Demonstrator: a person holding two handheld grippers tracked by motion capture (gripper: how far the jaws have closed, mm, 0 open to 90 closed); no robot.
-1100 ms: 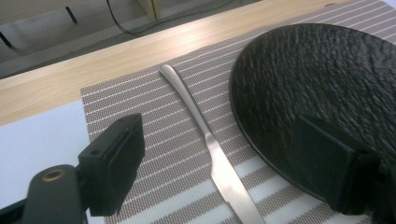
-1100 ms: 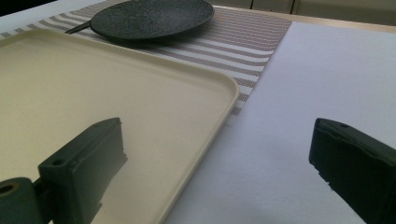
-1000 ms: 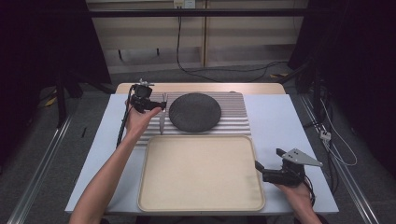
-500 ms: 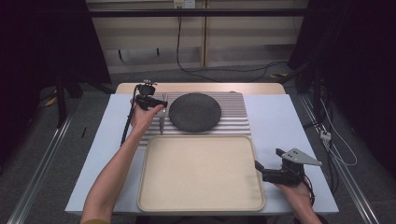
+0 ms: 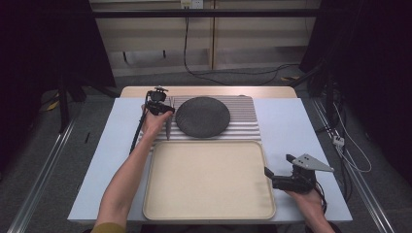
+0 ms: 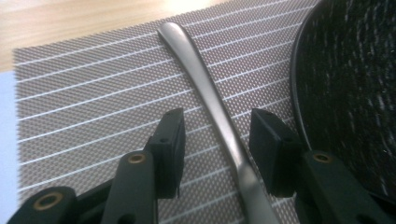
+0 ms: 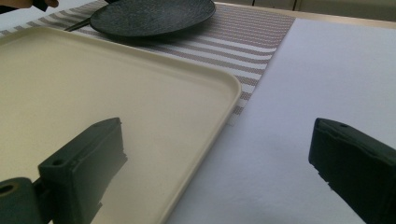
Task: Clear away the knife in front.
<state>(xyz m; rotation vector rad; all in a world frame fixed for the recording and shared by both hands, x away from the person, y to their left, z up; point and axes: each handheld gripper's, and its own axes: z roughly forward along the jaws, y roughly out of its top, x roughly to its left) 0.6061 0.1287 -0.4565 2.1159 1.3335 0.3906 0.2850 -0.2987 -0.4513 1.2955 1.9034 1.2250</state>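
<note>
On the striped placemat (image 6: 93, 93), the left tool (image 6: 217, 140) is straddling a metal utensil handle (image 6: 210, 93), jaws spread, not touching; the right tool (image 7: 219, 177) is gaping wide, holding nothing.

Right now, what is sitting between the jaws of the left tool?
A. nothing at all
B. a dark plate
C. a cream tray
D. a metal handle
D: in the left gripper view the metal handle lies on the striped mat, running between the open jaws of the left tool, with the dark plate off to one side.

No readable text, label, brand, number or sign on anything in view
</note>
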